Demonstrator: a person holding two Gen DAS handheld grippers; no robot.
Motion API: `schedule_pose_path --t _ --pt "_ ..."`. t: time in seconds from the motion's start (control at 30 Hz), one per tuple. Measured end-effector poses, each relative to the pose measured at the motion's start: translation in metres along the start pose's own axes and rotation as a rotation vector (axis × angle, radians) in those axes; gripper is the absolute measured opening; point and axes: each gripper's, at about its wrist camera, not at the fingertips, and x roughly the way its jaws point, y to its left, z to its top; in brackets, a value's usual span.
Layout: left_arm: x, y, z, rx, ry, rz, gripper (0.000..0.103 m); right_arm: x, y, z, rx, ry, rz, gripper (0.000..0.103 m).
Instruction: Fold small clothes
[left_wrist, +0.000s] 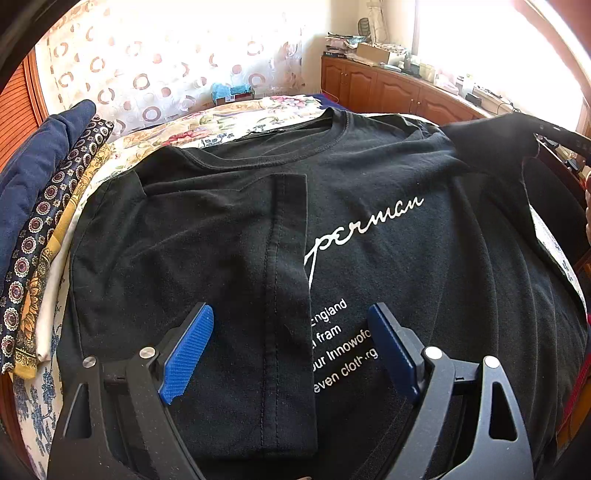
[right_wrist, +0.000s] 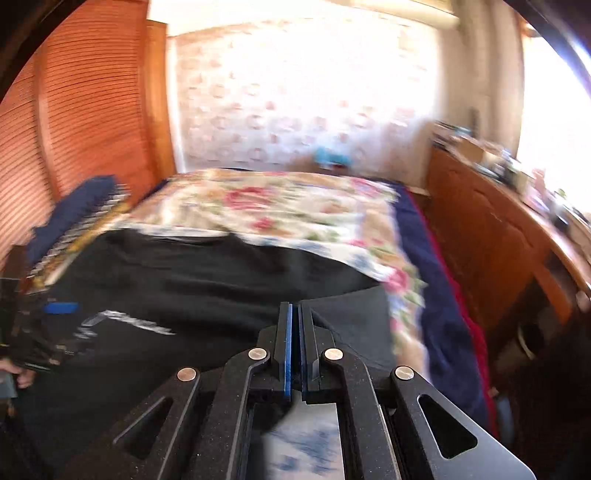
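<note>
A black T-shirt (left_wrist: 388, 177) with white lettering lies on the bed. Its left side is folded in, and the hem of that fold (left_wrist: 288, 295) runs down the middle. My left gripper (left_wrist: 291, 325) is open just above the folded part, holding nothing. My right gripper (right_wrist: 295, 314) is shut on the shirt's right sleeve (right_wrist: 351, 314) and holds it lifted off the bed. In the left wrist view the raised sleeve (left_wrist: 495, 140) shows at the upper right. The right wrist view is blurred by motion.
A stack of folded clothes (left_wrist: 44, 221) lies at the bed's left edge. The flowered bedspread (right_wrist: 277, 206) stretches beyond the shirt. A wooden cabinet (left_wrist: 388, 88) with clutter stands to the right. A slatted wooden door (right_wrist: 74, 110) is on the left.
</note>
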Motion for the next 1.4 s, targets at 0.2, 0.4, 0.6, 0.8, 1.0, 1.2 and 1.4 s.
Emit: schedule_pose_path --t 0.2,0.4,0.6,0.8,1.0,1.2,1.4 --pt "0.000 0.000 0.000 0.000 0.000 0.000 0.086 0.007 0.023 -0.023 -0.033 0.072 0.105 0.003" --pt "0.000 0.000 0.000 0.000 0.000 0.000 0.086 0.004 -0.012 -0.034 0.026 0.100 0.038 0.043" --pt "0.000 0.000 0.000 0.000 0.000 0.000 0.086 0.013 -0.032 -0.035 0.119 0.152 -0.045 0.043" --pt "0.000 0.000 0.000 0.001 0.000 0.000 0.086 0.049 -0.042 -0.034 0.174 0.224 -0.091 0.043" --pt "-0.001 0.001 0.000 0.000 -0.001 -0.003 0.086 0.057 -0.022 -0.026 0.072 0.243 -0.086 0.004" --pt "-0.025 0.018 -0.003 -0.048 -0.068 -0.026 0.086 0.050 0.005 0.025 0.007 0.159 -0.024 0.003" --pt "-0.060 0.044 0.003 -0.098 -0.156 -0.024 0.086 0.070 0.069 0.079 -0.115 0.115 0.087 0.003"
